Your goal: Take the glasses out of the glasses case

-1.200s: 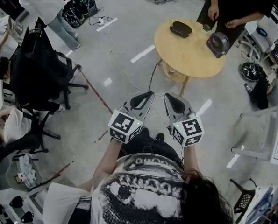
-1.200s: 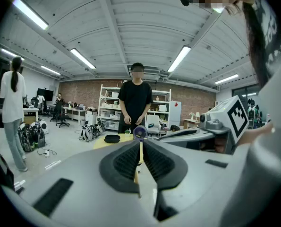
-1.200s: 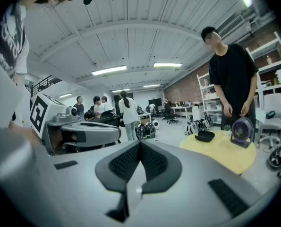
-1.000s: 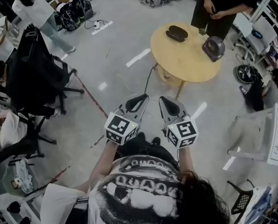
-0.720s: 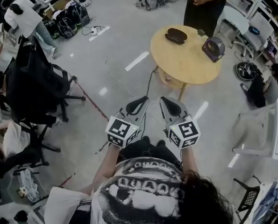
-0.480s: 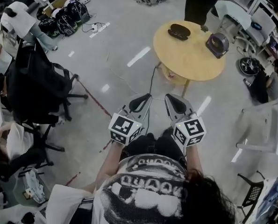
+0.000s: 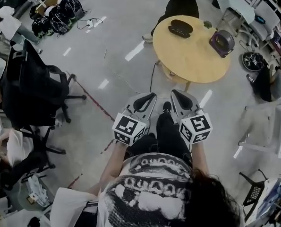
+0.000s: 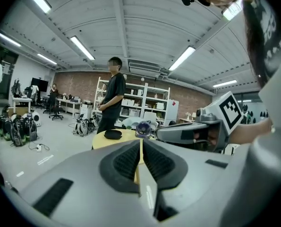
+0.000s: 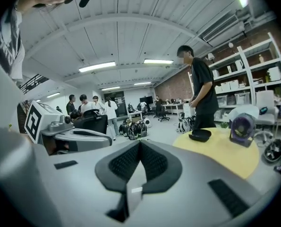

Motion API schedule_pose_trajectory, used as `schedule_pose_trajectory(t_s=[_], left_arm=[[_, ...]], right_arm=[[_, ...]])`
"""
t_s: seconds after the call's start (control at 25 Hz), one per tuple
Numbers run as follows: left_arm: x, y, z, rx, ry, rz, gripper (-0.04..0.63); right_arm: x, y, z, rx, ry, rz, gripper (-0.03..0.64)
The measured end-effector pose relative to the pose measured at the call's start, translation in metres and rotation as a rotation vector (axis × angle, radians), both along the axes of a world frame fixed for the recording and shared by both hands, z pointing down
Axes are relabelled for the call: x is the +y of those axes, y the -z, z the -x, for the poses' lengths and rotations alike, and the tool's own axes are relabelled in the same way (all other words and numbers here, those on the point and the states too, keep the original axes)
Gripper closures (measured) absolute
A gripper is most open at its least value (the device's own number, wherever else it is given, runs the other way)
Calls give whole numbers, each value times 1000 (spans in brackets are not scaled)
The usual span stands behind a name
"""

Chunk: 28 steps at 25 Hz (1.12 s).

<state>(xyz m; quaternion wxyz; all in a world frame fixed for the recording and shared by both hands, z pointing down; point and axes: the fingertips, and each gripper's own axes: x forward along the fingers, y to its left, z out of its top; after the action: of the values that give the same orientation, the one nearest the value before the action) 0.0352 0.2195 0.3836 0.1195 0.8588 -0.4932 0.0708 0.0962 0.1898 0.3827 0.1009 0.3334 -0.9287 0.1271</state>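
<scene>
Grey floor (image 7: 107, 56) is seen across most of the head view, marked with white strips and a red line. A round wooden table (image 7: 192, 65) is set on it ahead of the person, well apart from both grippers. To the left, a black office chair (image 7: 31, 89) is draped with dark cloth. A bystander in black (image 7: 180, 1) is placed at the table's far edge.

The left gripper (image 7: 144, 100) and the right gripper (image 7: 180, 99) are held side by side above the person's legs, near each other and pointed toward the table. In the left gripper view the ridged pads are pressed together along one seam, with nothing caught between them. In the right gripper view the pads are likewise brought together on nothing. A marker cube (image 7: 129, 128) is carried at the rear of each gripper.

On the table's right part a small purple fan (image 7: 222, 43) is stood. The black glasses case (image 7: 180, 28) is laid on the table's far side, near the bystander, apart from the fan and untouched by either gripper. Whether its lid is raised cannot be told, and no glasses can be made out.
</scene>
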Motion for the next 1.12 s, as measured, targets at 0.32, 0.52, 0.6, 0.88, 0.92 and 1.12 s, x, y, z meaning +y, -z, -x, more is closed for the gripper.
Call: schedule_pose_trajectory(t_s=[0.32, 0.52, 0.6, 0.88, 0.92, 1.12], left_arm=[[-91, -19, 15, -34, 29, 45, 571], [-168, -9, 11, -70, 38, 36, 571], [-195, -7, 7, -85, 42, 32, 571], [-257, -21, 3, -121, 64, 63, 571], [-263, -21, 3, -123, 67, 62, 571], [-285, -19, 1, -141, 76, 61, 571]], right_arm=[[-107, -30, 15, -3, 30, 63, 617], [-181, -33, 18, 17, 66, 76, 617], [-209, -36, 16, 19, 74, 75, 617], [-269, -56, 15, 23, 110, 104, 617], [-275, -57, 17, 25, 117, 103, 617], [-297, -58, 19, 26, 137, 96, 617]])
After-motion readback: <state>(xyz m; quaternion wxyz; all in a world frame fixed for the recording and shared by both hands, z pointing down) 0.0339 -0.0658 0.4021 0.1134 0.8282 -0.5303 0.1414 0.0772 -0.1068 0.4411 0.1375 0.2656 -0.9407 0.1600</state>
